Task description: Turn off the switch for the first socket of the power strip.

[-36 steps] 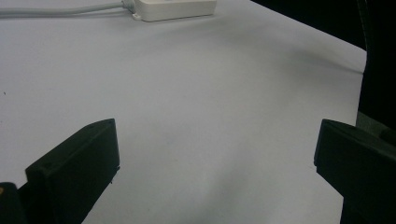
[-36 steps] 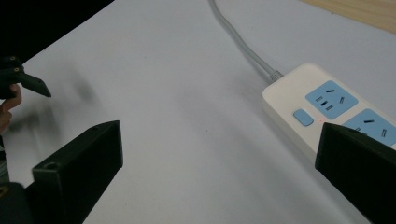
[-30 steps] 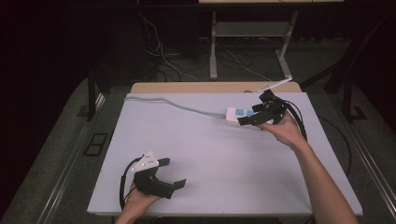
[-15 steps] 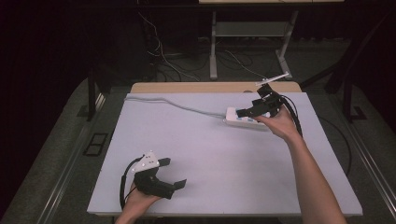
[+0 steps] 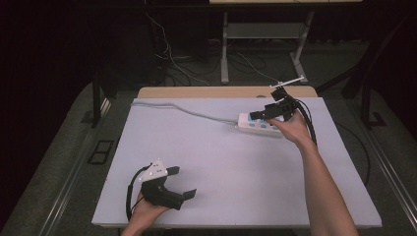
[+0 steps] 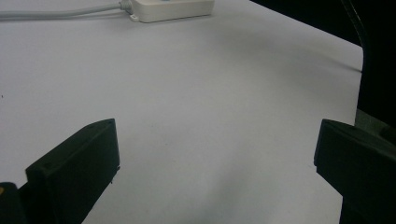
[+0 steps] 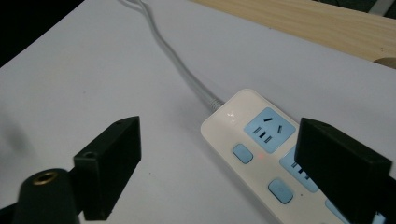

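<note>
Your right gripper is over the power strip, nothing pressed or gripped yet.

Nearest you, your left gripper (image 5: 181, 183) rests well short of the power strip (image 5: 259, 124), at the near left of the white sheet (image 5: 236, 167), jaws wide apart and empty. Farther off, your right gripper (image 5: 259, 115) hovers just above the strip's cord end, its jaws apart but just now narrowing, nothing between them. The strip lies flat near the far right edge, its grey cord (image 5: 187, 110) trailing off to the far left. Judging by this, you have the approach done; the contact with a button (image 7: 242, 153) or the strip is left.
</note>
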